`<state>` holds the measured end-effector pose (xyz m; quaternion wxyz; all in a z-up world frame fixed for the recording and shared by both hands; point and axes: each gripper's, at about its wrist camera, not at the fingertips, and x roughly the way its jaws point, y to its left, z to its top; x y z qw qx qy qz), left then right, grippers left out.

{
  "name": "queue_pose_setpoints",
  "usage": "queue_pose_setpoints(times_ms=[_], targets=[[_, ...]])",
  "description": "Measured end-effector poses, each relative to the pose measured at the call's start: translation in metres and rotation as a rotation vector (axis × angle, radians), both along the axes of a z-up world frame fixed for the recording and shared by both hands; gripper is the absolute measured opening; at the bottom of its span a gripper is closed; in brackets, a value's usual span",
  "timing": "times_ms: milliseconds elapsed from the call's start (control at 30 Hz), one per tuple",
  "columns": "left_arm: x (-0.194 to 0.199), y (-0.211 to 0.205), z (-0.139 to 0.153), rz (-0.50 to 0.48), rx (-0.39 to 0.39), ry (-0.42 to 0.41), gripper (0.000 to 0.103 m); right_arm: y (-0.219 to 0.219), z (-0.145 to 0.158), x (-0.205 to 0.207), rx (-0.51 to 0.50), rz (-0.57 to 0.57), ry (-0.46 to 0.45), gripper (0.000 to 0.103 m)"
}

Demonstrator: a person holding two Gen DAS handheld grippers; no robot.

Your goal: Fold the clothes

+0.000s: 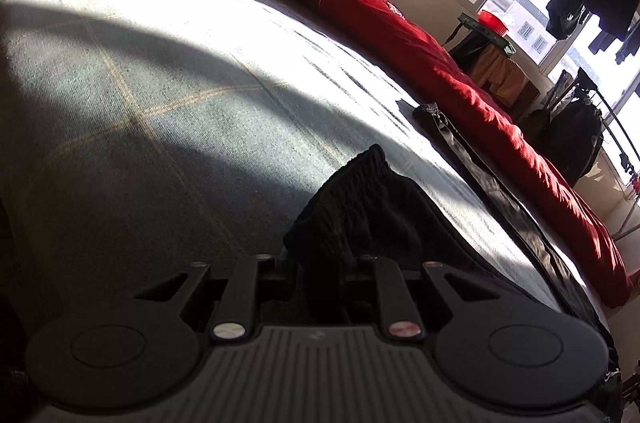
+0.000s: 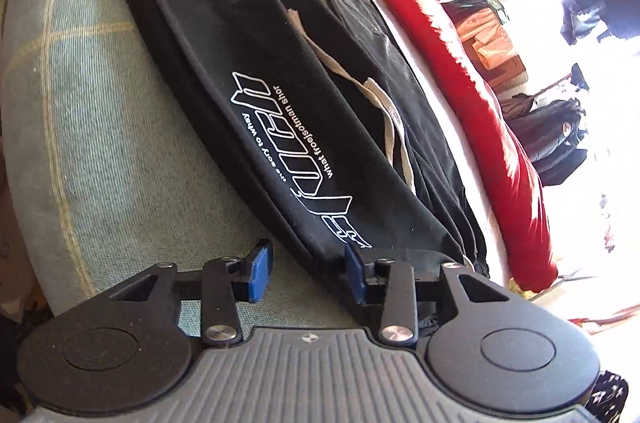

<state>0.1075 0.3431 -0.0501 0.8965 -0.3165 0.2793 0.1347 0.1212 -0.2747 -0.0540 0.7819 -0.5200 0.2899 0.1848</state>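
Left gripper [image 1: 320,279] clamped on bunched black ribbed fabric [image 1: 360,207], lower centre of frame, over grey-blue checked bedsheet [image 1: 140,103]. Right gripper [image 2: 308,271] jaws apart, blue pads [image 2: 258,269] straddling edge of black printed garment [image 2: 280,83] running upper left to lower centre. Red quilt [image 1: 420,43] along right.

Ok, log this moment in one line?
left gripper: shut on black garment | right gripper: open, straddling garment edge | blue-grey bedsheet | fold unfinished
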Motion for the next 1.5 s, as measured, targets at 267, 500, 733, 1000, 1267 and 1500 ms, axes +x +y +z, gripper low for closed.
queue_pose_setpoints(times_ms=[267, 500, 733, 1000, 1267, 1500], targets=[[-0.010, -0.006, 0.017, 0.001, 0.034, 0.002, 0.016, 0.002, 0.001, 0.004, -0.020, 0.048, -0.002, 0.008], [-0.025, -0.008, 0.018, -0.001, 0.046, 0.014, 0.018, -0.013, 0.028, -0.007, 0.108, 0.014, 0.147, 0.008], [-0.034, -0.007, 0.002, 0.014, 0.015, 0.043, 0.023, -0.013, 0.015, -0.015, 0.115, 0.011, 0.148, 0.019], [-0.054, 0.000, 0.015, 0.040, 0.050, 0.016, 0.054, -0.028, 0.044, -0.031, 0.341, -0.009, 0.153, 0.036], [-0.061, 0.016, 0.028, 0.118, 0.063, -0.014, 0.064, -0.022, 0.035, -0.042, 0.453, -0.010, 0.169, 0.039], [-0.021, -0.010, 0.051, -0.064, 0.138, -0.005, 0.064, -0.014, 0.035, -0.047, 0.505, 0.004, 0.166, 0.039]])
